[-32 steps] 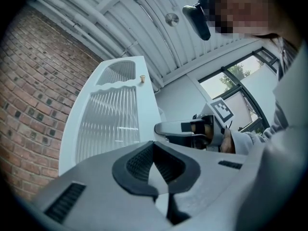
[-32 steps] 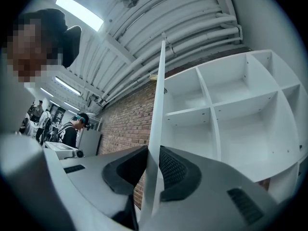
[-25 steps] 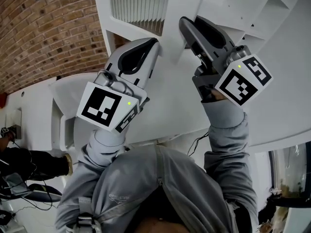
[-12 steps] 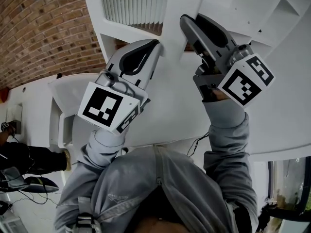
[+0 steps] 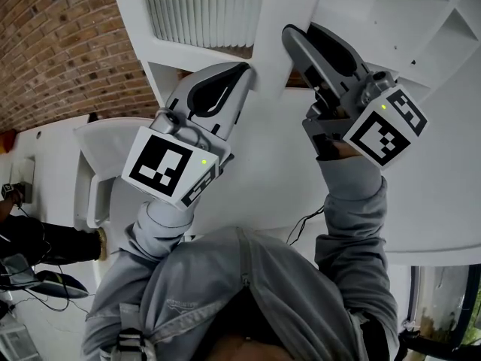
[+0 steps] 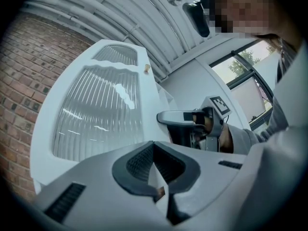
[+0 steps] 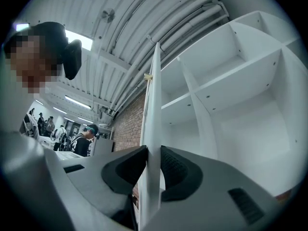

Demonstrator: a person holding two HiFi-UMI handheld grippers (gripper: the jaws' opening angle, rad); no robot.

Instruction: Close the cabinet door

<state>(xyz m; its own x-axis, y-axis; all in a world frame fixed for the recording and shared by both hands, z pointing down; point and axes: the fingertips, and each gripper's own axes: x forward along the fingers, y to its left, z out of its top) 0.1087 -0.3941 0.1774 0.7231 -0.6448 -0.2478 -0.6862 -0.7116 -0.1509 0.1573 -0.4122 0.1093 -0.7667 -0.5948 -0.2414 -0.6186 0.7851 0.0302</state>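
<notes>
One cabinet door [image 5: 203, 10] meets two tools: left gripper [image 5: 244, 70], jaws closed together, at its frame; right gripper [image 7: 150, 150] clamping its edge, jaws just easing apart.

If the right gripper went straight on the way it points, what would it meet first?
The cabinet door: its edge already stands between the right gripper's jaws, which have just been opening, so it would likely run deeper into them. The open shelves lie off to the side.
</notes>
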